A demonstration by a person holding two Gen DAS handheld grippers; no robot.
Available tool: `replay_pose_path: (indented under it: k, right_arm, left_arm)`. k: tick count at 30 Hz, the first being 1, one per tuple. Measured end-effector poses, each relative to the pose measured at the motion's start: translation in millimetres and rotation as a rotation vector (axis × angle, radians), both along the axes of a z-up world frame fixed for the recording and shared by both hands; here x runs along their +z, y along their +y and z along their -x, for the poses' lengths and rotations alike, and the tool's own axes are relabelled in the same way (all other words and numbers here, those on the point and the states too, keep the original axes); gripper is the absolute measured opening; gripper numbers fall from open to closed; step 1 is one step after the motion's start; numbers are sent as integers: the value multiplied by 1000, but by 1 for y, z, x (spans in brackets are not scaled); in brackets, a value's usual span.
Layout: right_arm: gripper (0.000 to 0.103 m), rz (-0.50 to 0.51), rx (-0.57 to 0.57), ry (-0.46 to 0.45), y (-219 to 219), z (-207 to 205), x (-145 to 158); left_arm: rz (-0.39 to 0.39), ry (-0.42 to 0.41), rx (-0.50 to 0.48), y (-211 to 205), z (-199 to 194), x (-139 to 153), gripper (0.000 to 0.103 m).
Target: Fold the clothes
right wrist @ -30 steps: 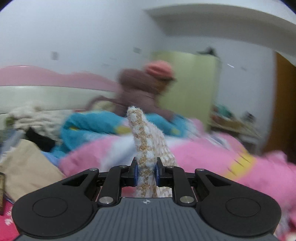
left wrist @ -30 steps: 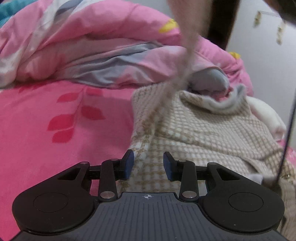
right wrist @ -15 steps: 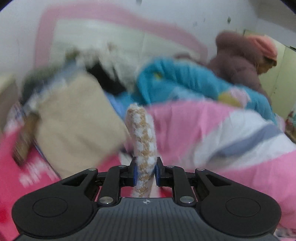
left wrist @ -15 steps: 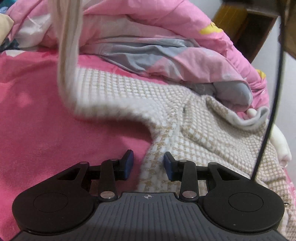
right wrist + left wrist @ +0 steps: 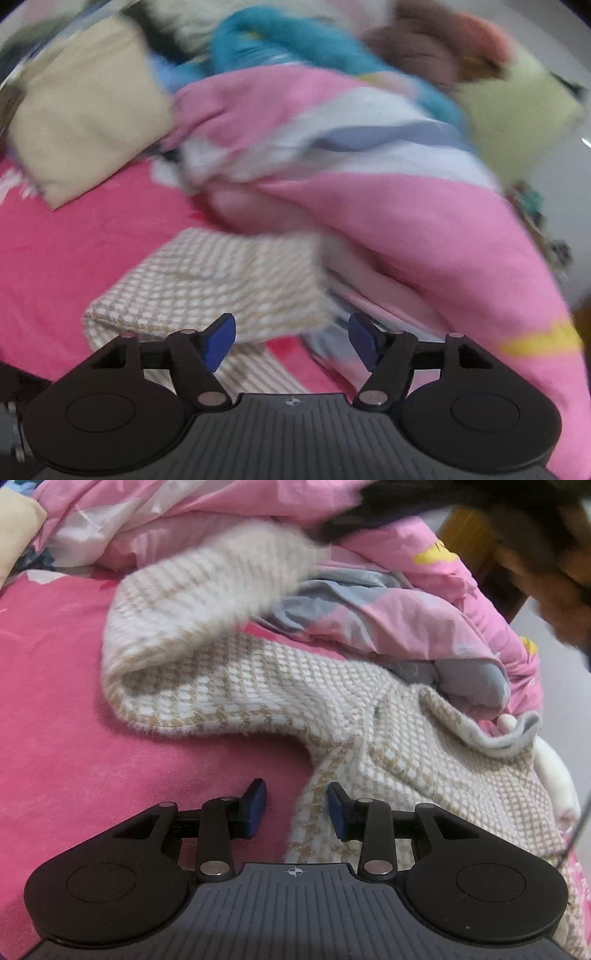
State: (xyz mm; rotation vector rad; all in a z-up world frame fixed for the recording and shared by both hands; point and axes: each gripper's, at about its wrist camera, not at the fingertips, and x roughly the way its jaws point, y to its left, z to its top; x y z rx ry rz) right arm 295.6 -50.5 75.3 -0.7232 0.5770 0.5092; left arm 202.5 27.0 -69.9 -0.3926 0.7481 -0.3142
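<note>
A cream and tan checked knit sweater (image 5: 406,768) lies on the pink bed sheet (image 5: 74,738). One sleeve (image 5: 207,602) is doubled back over itself at the upper left, blurred by motion. My left gripper (image 5: 296,805) is open just above the sweater's edge, nothing between its blue pads. In the right wrist view the folded sleeve (image 5: 207,284) lies just beyond my right gripper (image 5: 291,339), which is wide open and holds nothing.
A bunched pink, white and grey quilt (image 5: 369,572) is heaped behind the sweater. A beige pillow (image 5: 85,110) and a teal blanket (image 5: 288,48) lie further back. A person in a brown top (image 5: 417,48) is beyond the quilt. A dark cable (image 5: 576,834) hangs at right.
My right gripper has let go of the sleeve and opened wide. The sleeve has dropped from its raised position and now lies folded back on the bed.
</note>
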Motion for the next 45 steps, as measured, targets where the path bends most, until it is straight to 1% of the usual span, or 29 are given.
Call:
replay_pose_path:
  k: [1,2,5,7,8,10,12,14,18,21,23,25,26,27,28,29,30,37,40,45]
  right_arm:
    - [76,-39,-42,-9,-18,6,8]
    - [77,-78,-85,-16,-37,12,15]
    - [77,-191,-221,-16,-98,35,23]
    - [77,-223,-300,-8,-129,55,14]
    - [77,-211,-327,-6,-142,67,4]
    - [73,-177,-362,11,-161,89,-20]
    - [69,-130,-368,40,-166,105,-49]
    - [65,-86,-355,58,-162,112,-76]
    - [62,-50,-295,62,-143,112,-109]
    - [58,-46,-261,79,-126,98,-125]
    - [52,-9,-261,63,-118,86,-134]
    - [44,-4,-270,79,-116,76,-140]
    - [42,1,-268,75,-114,75,-142]
    - [35,16,-262,64,-112,76,-142]
    - [25,32,-261,49,-110,78,-142]
    - [20,42,-265,30,-109,80,-139]
    - [3,34,-285,0,-114,84,-131]
    - [2,-28,-420,-211,-146,113,-76]
    - [2,-97,-519,-285,-182,129,-40]
    - [2,-212,-707,-382,-254,162,9]
  left_arm:
    - [-2,-2,1,0,0,1,36]
    - [-6,-6,2,0,0,1,36]
    - [-23,-14,0,-2,1,2,36]
    - [-35,-12,-2,-4,0,1,37]
    - [-39,-11,-2,-5,0,1,37]
    - [-47,-11,-3,-6,-1,1,37]
    - [-53,-13,-3,-7,-1,0,37]
    - [-58,-15,-4,-8,-1,0,37]
    - [-63,-16,-9,-8,-1,-1,37]
    - [-79,-21,-20,-10,-1,-2,40]
    - [-94,-27,-26,-13,-1,-2,41]
    - [-101,-30,-30,-14,0,-2,42]
    - [-101,-30,-30,-14,0,-2,42]
    - [-100,-30,-30,-14,0,-2,42]
    - [-98,-30,-31,-14,0,-2,43]
    - [-97,-30,-31,-14,0,-2,43]
    - [-97,-30,-31,-13,0,-2,43]
    - [-91,-30,-31,-13,0,-3,43]
    - [-87,-29,-32,-13,0,-3,43]
    - [-82,-28,-32,-12,-1,-3,43]
